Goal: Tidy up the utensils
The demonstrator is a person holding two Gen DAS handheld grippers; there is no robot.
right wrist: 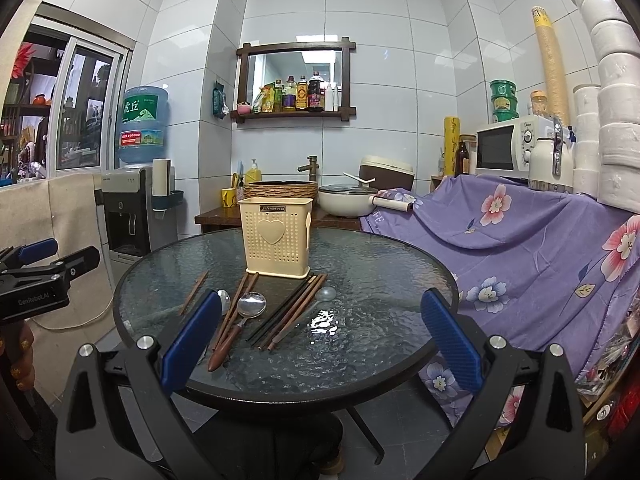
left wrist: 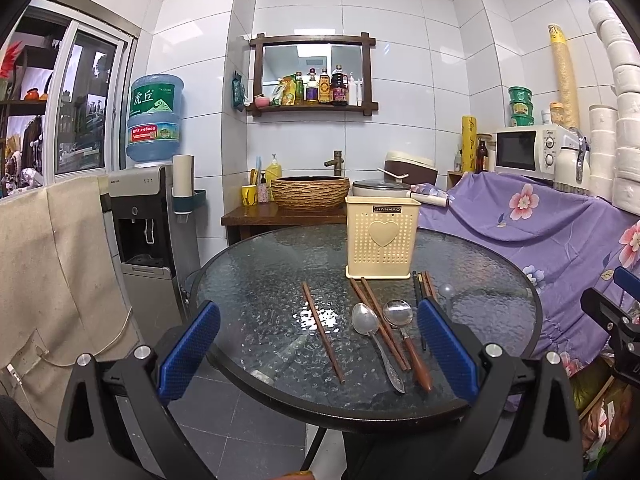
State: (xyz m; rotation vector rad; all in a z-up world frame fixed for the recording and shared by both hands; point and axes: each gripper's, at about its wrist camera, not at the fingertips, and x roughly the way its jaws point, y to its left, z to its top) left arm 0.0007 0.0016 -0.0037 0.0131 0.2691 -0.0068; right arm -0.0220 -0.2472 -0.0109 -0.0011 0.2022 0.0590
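Nearest my cameras, the left gripper [left wrist: 318, 354] and the right gripper [right wrist: 320, 336] both hang with jaws spread wide and empty over the near rim of the round glass table [left wrist: 248, 280]. Beyond them I see the utensils lying loose on the glass: a single brown chopstick [left wrist: 322, 330], an all-metal spoon [left wrist: 374, 340], a wooden-handled spoon [left wrist: 404, 328] and a bundle of dark chopsticks [right wrist: 286, 312]. Farthest stands the cream utensil holder [left wrist: 380, 236], upright.
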